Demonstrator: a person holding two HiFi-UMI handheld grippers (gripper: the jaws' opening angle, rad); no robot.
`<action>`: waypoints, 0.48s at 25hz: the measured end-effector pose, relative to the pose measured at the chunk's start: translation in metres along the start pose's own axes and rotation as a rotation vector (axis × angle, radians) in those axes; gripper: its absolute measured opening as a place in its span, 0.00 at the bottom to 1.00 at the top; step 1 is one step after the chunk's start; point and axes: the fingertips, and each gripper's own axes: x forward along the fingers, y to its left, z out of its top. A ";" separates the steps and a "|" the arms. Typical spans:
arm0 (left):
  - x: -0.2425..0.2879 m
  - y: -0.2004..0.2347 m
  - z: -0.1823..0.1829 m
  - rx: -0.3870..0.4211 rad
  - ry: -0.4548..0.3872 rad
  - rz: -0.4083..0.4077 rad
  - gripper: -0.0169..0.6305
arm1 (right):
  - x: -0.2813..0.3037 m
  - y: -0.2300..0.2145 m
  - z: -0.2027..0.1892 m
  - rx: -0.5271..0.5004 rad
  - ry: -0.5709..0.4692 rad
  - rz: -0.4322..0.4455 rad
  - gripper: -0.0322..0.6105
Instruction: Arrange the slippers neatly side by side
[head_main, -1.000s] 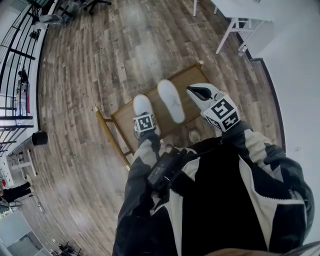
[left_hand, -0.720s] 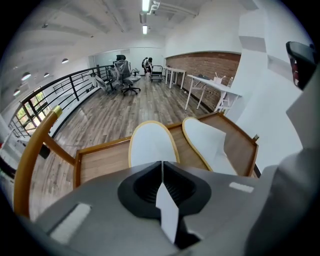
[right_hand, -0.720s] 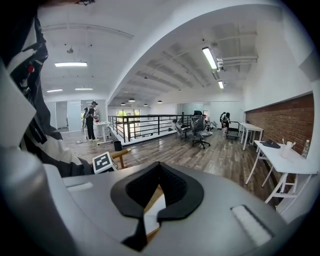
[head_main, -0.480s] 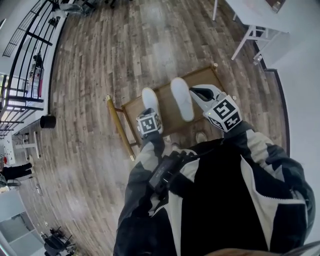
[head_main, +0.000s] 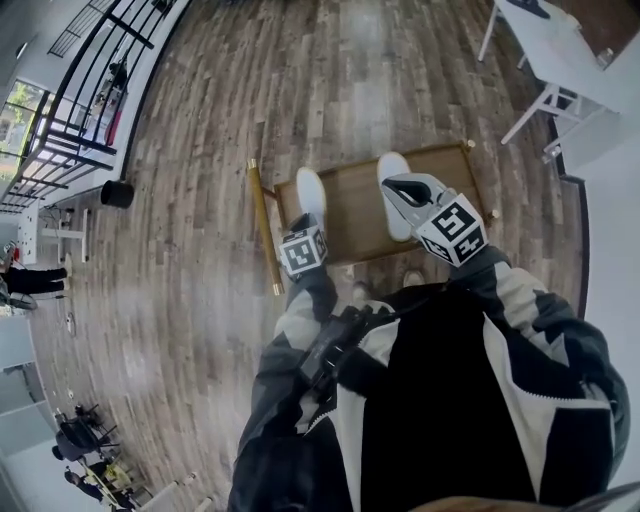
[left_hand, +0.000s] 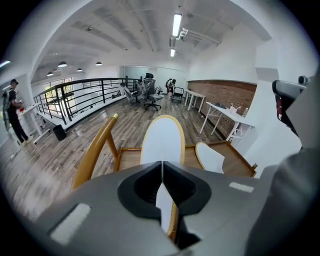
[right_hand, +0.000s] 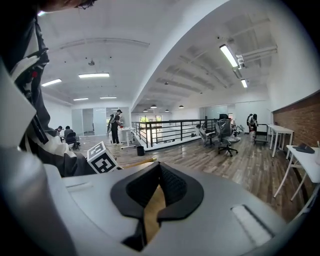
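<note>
Two white slippers with yellow rims are at a low wooden seat (head_main: 350, 215). My left gripper (head_main: 300, 224) is shut on the heel edge of the left slipper (head_main: 310, 192). In the left gripper view this slipper (left_hand: 162, 140) sticks out from the closed jaws of the gripper (left_hand: 162, 172), raised over the seat (left_hand: 129, 157). The other slipper (head_main: 392, 165) lies on the seat's right part (left_hand: 215, 157). My right gripper (head_main: 390, 184) hovers over it, shut with nothing held. In the right gripper view, that gripper (right_hand: 159, 172) faces the room.
The seat's curved wooden rail (head_main: 262, 225) runs along its left side. A white table (head_main: 560, 50) stands at the far right by a white wall. A black bin (head_main: 117, 193) and a black railing (head_main: 90, 90) are at the left. People stand far off.
The left gripper has lifted its slipper up and away from the other one. The right gripper has moved left, from beside the second slipper to over it. The head view has swung.
</note>
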 end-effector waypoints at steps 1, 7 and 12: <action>-0.004 0.003 -0.001 -0.008 -0.006 0.009 0.07 | 0.002 0.003 0.000 -0.003 -0.001 0.010 0.06; -0.012 0.027 -0.011 -0.022 -0.016 0.054 0.07 | 0.017 0.018 0.002 -0.019 0.003 0.053 0.06; -0.007 0.041 -0.017 -0.024 0.010 0.075 0.07 | 0.018 0.019 -0.001 -0.023 0.017 0.046 0.06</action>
